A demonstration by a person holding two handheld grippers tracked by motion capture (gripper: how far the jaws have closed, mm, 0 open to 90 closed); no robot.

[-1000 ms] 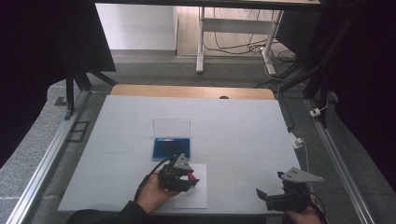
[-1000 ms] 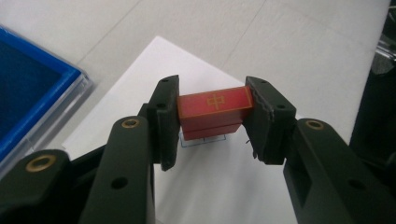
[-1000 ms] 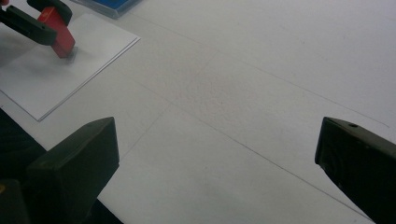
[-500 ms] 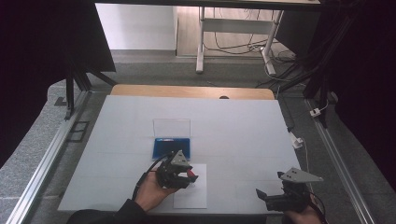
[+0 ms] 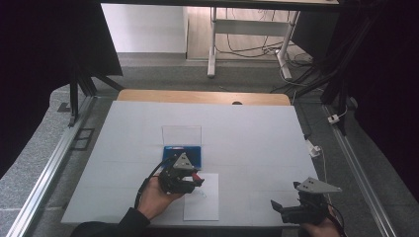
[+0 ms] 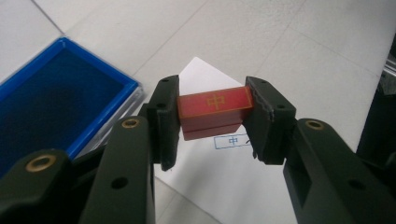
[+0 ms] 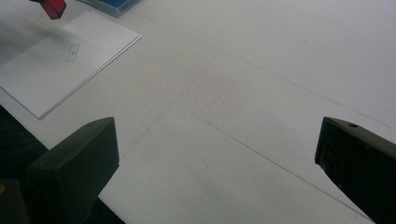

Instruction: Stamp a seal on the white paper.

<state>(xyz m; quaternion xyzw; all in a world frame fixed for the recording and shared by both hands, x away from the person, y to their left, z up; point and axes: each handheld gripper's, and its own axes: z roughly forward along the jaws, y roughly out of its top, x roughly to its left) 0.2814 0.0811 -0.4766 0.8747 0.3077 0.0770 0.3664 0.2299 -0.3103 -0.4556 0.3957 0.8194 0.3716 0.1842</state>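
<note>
Left gripper: clamped a red stamp above the paper, beside the blue tray. Right gripper: jaws wide, empty.

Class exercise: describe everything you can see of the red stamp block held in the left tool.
The red stamp block is a small rectangular piece with a gold-outlined character on its upper face and a seam dividing a lower section. It looks hard and smooth. The left tool clamps its two ends, holding it level above the white paper, over a small blue boxed print, beside the blue tray.
</note>
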